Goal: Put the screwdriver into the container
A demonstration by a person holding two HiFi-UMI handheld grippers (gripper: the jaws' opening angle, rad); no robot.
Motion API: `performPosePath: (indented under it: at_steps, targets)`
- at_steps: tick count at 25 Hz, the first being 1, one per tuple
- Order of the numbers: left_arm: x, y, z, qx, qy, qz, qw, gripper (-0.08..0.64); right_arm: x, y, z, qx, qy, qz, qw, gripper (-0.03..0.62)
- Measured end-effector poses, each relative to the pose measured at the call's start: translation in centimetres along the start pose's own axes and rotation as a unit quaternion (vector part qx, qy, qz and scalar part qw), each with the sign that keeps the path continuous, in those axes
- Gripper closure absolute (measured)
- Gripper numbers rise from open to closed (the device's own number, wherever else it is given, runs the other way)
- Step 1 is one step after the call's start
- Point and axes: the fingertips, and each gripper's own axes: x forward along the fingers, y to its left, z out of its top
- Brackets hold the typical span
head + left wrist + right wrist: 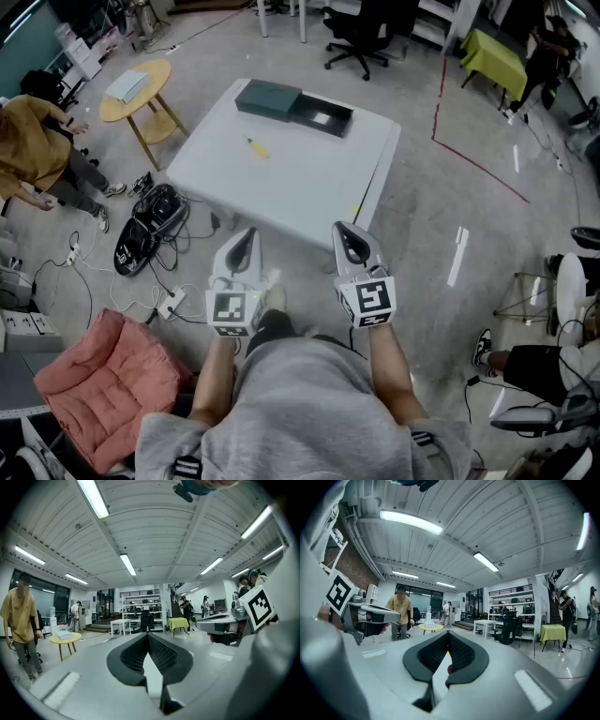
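In the head view a yellow screwdriver (256, 147) lies on the white table (309, 187), left of centre. Behind it, at the table's far edge, sits the dark container (322, 115) with a dark green lid part (268, 99) beside it. My left gripper (246, 232) and right gripper (343, 228) hang side by side in front of my body, short of the table's near edge and well away from the screwdriver. Both are shut and hold nothing. The jaws meet at the tip in the left gripper view (147, 634) and in the right gripper view (447, 633).
A round yellow side table (137, 94) stands left of the white table. A person in a yellow top (33, 150) is at the far left. A black bag with cables (150, 234) lies on the floor, and a pink cushion (108, 375) is nearer me. An office chair (361, 33) stands beyond.
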Motion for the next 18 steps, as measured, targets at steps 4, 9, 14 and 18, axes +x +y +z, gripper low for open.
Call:
performPosePath:
  at_steps: [4, 9, 14, 18]
  targets:
    - [-0.2, -0.6, 0.3, 0.003, -0.003, 0.001, 1.0, 0.549, -0.4, 0.2, 0.0, 0.001, 0.001, 0.008, 1.0, 0.589]
    - [-0.2, -0.7, -0.2, 0.002, 0.001, 0.003, 1.0, 0.549, 0.0, 0.6, -0.2, 0.01, 0.002, 0.024, 1.0, 0.589]
    - [0.9, 0.6, -0.8, -0.005, 0.008, 0.013, 0.9999, 0.549, 1.6, 0.9, -0.4, 0.004, 0.008, 0.035, 0.999, 0.589]
    - [2.6, 2.6, -0.8, -0.006, 0.009, 0.015, 0.9998, 0.549, 4.4, 0.9, -0.3, 0.002, 0.012, 0.037, 0.999, 0.589]
